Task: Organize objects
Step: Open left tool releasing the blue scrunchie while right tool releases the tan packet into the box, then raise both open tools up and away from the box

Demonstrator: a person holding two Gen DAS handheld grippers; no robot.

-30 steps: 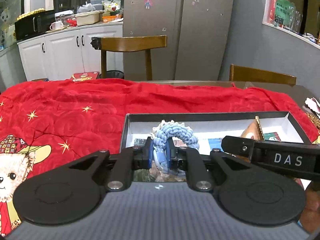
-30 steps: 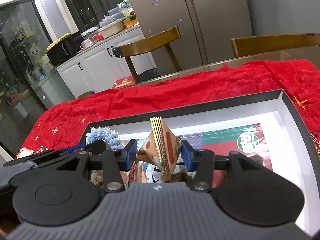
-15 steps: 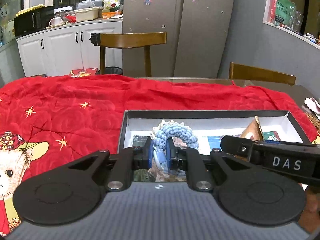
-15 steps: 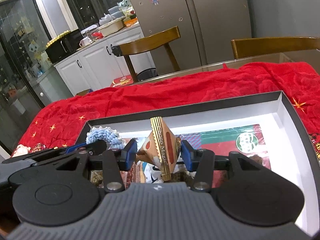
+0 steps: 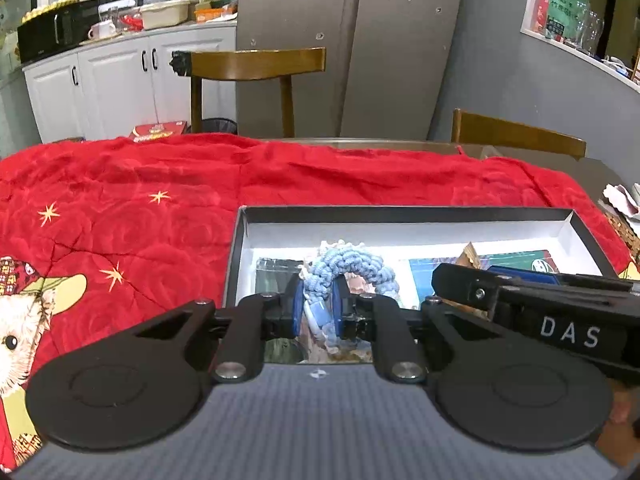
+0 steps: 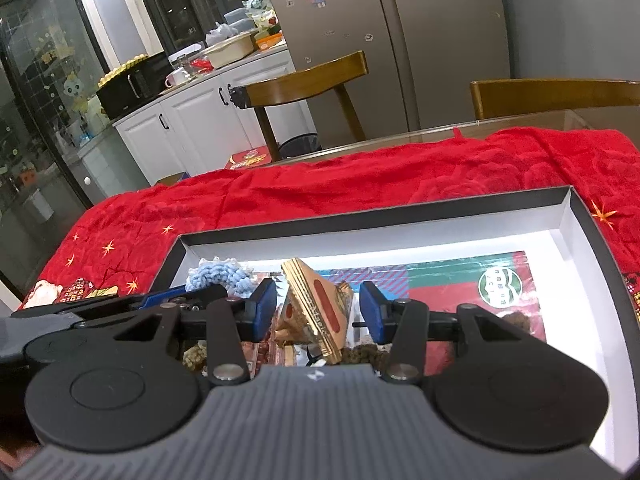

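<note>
A black-rimmed box point(image 5: 400, 212) with a white inside lies on the red cloth. My left gripper point(image 5: 319, 307) is shut on a blue crocheted ring point(image 5: 348, 262), whose loop arches up over the box's left part. In the right wrist view my right gripper point(image 6: 318, 311) hangs over the box point(image 6: 360, 220) and its jaws are opening. A gold and red pyramid packet point(image 6: 316, 304) leans tilted between the blue pads, with a gap on each side. The crocheted ring point(image 6: 218, 276) shows at the left of that view.
Printed packets and a red and green card point(image 6: 472, 280) cover the box floor. The red cloth point(image 5: 160, 208) spreads to the left and behind. Two wooden chairs point(image 5: 256, 66) stand beyond the table, with white cabinets point(image 5: 112, 84) and a grey fridge behind them.
The right gripper's pads have spread away from the gold packet, which has sunk a little and tipped over. The left gripper still pinches the crocheted ring in the same spot.
</note>
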